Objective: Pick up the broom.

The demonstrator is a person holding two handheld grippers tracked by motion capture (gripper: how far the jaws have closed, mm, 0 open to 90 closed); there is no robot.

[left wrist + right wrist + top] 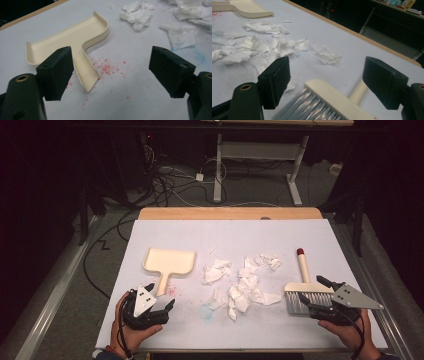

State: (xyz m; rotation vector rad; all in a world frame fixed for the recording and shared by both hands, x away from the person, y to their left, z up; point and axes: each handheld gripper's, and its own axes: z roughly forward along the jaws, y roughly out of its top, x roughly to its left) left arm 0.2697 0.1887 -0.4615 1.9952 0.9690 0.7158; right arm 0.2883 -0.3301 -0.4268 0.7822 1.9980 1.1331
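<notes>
The left gripper [159, 306] rests at the near left of the table [350, 250], held in a hand [131, 332], with its jaws spread wide and nothing between them; in the left gripper view [110, 75] the two black pads stand well apart over bare white table surface. The right gripper [312, 295] sits at the near right, held in the other hand [350, 332], its jaws likewise released and gripping nothing. The table is covered in white, with a wooden edge along its far side. The dustpan [169, 261] lies just beyond the left gripper, its flat tray toward the far side and its handle pointing near, ending close to the left jaw; in the left gripper view the dustpan [75, 42] has its handle tip lying between the open jaws but touching neither. The brush [305, 287] lies at the right, its red-tipped handle pointing far and its grey bristles near, just to the left of the right gripper; in the right gripper view the brush [329, 100] has its head between the spread jaws [325, 82], apart from both pads. Crumpled paper scraps [242, 282] are scattered in the middle of the table, between dustpan and brush. Small red crumbs [107, 68] lie on the table just beside the dustpan handle.
</notes>
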